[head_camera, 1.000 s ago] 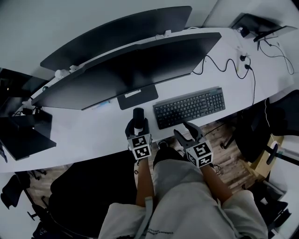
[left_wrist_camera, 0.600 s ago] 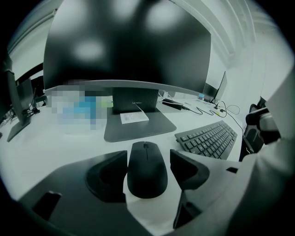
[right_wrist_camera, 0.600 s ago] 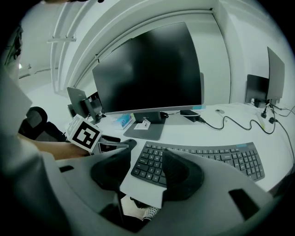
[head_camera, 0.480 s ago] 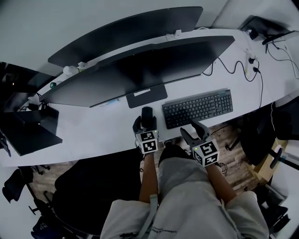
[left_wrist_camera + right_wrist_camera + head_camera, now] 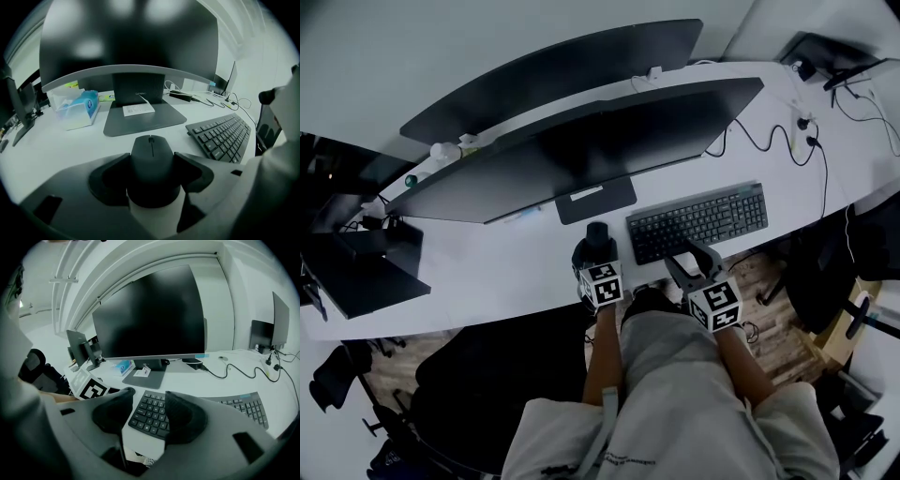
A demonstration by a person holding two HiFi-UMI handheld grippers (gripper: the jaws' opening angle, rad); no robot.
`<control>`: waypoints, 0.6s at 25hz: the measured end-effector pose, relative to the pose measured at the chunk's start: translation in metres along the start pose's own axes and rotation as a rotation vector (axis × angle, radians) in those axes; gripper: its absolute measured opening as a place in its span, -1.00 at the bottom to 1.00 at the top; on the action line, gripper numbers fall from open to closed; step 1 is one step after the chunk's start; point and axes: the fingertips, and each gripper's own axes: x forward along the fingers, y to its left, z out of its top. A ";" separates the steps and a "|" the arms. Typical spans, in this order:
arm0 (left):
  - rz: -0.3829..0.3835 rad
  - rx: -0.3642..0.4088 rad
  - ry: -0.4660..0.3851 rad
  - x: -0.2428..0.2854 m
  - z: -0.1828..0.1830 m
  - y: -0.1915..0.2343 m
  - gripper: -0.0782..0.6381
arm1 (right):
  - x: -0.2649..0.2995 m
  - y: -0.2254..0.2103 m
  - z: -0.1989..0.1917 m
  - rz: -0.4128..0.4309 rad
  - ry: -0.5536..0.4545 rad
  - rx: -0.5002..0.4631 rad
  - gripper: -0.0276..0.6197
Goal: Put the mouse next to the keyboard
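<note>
With the mouse set just left of the keyboard, the fingers of the left gripper are being opened to release it. The right gripper is held idle at the keyboard's near edge, fingers spread and empty.

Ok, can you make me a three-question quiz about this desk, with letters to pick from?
1. Where is the black plastic computer mouse?
A) left of the black flat keyboard
B) on top of it
C) in a drawer

2. What colour is the smooth desk top?
A) red
B) white
C) green

3. The right gripper's jaws are:
A) shut tight
B) shut on the mouse
C) apart, holding nothing

Answers:
1 A, the mouse sits just beside the keyboard's left end.
2 B, it looks plain white.
3 C, a gap shows between the jaws and nothing is gripped.
</note>
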 end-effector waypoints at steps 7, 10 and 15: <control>0.003 -0.001 -0.003 -0.005 0.000 -0.002 0.03 | 0.004 0.001 0.001 0.042 -0.008 0.007 -0.23; 0.023 -0.014 -0.026 -0.009 0.003 -0.003 0.03 | 0.003 -0.001 0.002 0.068 -0.011 0.000 -0.23; 0.060 -0.023 -0.057 -0.019 0.015 -0.013 0.03 | -0.002 -0.012 -0.001 0.115 -0.011 -0.008 -0.24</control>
